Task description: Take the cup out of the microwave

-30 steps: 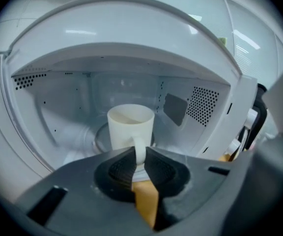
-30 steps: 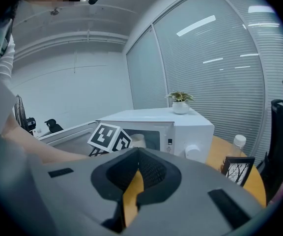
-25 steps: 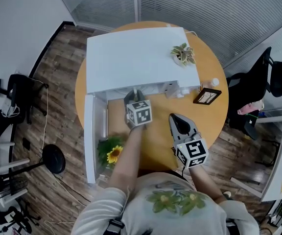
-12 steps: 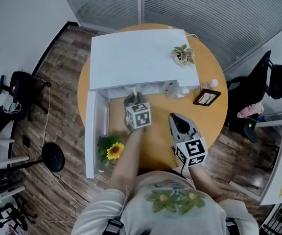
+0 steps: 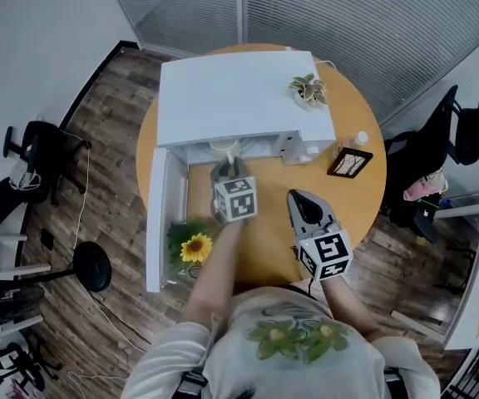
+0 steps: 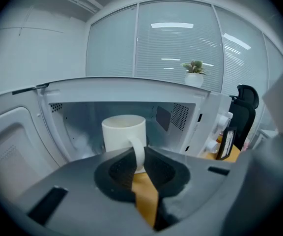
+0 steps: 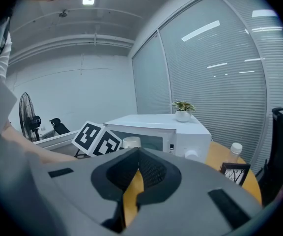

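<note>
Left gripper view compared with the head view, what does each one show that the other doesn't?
Only the left gripper view shows the inside of the microwave with its vent holes, and the left gripper shut on the handle of the white cup. Only the head view shows the right gripper, the sunflower and the wooden floor. Both show the cup, the microwave and the potted plant on top of it.
</note>
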{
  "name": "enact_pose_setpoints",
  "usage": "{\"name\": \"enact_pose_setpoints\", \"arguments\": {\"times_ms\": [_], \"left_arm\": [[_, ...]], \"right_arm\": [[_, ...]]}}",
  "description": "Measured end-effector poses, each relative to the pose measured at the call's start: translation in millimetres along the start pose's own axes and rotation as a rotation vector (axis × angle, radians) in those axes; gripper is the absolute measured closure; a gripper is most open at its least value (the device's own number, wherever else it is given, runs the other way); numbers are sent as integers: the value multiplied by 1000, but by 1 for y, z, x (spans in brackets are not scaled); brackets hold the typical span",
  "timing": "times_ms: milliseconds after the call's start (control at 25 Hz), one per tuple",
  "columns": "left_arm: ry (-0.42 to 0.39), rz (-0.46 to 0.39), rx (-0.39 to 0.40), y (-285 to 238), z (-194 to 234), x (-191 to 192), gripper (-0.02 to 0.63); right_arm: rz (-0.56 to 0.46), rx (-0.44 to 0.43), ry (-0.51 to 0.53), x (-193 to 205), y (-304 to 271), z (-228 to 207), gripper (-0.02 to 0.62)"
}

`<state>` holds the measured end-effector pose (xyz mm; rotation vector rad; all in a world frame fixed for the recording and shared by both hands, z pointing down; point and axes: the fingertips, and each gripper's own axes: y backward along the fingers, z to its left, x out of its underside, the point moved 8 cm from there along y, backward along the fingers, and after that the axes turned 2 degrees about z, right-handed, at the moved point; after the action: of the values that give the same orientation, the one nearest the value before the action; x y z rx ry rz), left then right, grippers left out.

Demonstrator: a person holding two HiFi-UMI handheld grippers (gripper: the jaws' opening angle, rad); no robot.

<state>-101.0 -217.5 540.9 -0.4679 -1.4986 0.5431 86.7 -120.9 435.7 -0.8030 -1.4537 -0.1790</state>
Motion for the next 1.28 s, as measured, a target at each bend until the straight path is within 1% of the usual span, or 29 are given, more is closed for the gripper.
{"name": "enact_pose_setpoints", "arguments": {"times_ms": [840,960,1160,1280], "left_arm": [[-61,-73,52,67,-30,8,558],[-77,-90,74,80,-34,8,558],[-98,-119,138,105,-41,5,561],[-115,-148,151,122,-44,3,563]], "right_arm": [[-35,-3,-6,9,46,21,578],[-37,-4,-9,13,51,23,578],[-41,-3,-13,17,59,24,578],[-45,-2,-13,18,64,26,578]]}}
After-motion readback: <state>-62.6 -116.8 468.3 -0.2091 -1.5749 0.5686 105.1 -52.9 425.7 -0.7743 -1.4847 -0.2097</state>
